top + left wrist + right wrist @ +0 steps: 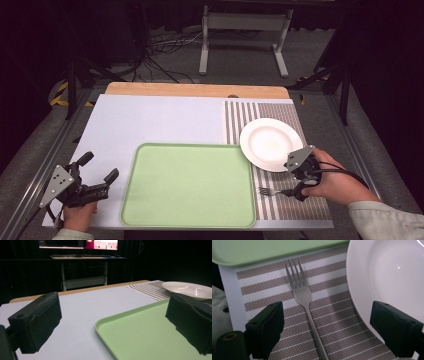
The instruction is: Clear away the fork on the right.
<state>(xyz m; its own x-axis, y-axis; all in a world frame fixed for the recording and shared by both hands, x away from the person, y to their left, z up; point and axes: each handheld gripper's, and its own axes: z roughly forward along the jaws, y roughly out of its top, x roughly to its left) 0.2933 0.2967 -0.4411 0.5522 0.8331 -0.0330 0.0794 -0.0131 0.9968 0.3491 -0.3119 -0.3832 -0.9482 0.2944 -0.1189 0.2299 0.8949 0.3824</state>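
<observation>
We find the right tool [325,327] released astride the fork [305,297]; thin, stiff, slippery: grip its handle.

Fork [305,302] hemmed: plate [387,282] one side, tray [262,250] rim at tines; handle side free.

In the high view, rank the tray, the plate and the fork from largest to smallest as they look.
1. Tray, by far the largest.
2. Plate.
3. Fork, smallest, its handle end under the right hand.
</observation>
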